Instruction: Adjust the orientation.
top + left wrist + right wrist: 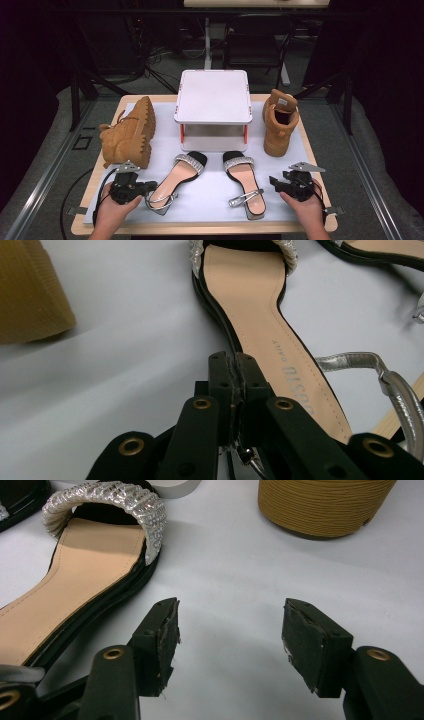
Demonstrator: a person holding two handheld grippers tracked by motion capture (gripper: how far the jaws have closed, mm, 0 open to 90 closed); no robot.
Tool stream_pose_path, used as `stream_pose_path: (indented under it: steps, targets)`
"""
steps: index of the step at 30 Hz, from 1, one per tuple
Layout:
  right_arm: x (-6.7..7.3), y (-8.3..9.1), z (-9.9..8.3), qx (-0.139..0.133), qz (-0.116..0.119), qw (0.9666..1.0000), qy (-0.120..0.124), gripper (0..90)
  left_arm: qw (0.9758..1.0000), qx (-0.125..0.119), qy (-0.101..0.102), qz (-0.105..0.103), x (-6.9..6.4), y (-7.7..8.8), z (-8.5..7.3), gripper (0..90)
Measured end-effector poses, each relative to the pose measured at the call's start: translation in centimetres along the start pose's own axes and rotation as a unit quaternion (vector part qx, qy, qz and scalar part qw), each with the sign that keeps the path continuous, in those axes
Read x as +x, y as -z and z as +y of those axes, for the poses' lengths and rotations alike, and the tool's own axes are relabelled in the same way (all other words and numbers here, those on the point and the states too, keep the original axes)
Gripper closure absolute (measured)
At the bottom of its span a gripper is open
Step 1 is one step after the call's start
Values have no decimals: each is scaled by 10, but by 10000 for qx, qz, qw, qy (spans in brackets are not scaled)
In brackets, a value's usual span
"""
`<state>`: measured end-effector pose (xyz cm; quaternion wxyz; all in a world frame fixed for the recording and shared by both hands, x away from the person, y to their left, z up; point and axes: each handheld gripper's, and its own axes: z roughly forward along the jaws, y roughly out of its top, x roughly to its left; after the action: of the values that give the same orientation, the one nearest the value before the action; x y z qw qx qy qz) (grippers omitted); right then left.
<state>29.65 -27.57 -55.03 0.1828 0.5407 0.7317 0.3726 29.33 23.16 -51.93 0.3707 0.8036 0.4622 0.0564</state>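
Two black sandals with silver straps lie on the white mat. The left sandal [180, 175] [260, 305] is angled, with its heel toward my left gripper [152, 186] [235, 365]. That gripper's jaws are pressed together at the heel end, and a thin silver strap piece [246, 455] is caught low between them. The rest of the ankle strap [360, 362] loops out to the right. The right sandal [245, 177] [85, 570] lies straight. Just right of it, my right gripper [272, 181] [230, 630] rests open over bare mat.
A tan boot [130, 132] [30, 295] lies on its side at the left. A second tan boot [280, 125] [325, 505] stands upright at the right. A white two-level stand [212, 97] sits at the back middle. A hand holds each gripper at the table's front edge.
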Motion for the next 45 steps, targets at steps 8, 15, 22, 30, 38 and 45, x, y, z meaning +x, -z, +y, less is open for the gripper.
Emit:
stream_pose_path:
  steps: [8,15,22,30,38,45]
  targets:
    - [0,0,0,-1,11,10000,-9,396,9999,40,129,19,13,8,-4,876]
    - [-1,1,0,17,5,10000,8,396,9999,15,158,-4,19,9,-5,871]
    - [-1,1,0,10,19,10000,12,396,9998,1,208,-28,22,9,-6,853]
    - [0,1,0,-3,11,10000,1,396,9994,-165,292,16,24,15,-5,793]
    - [1,1,1,13,21,10000,35,396,9993,-278,226,137,20,20,1,659]
    - [3,1,1,-1,18,10000,33,396,9996,-67,144,218,13,17,10,605]
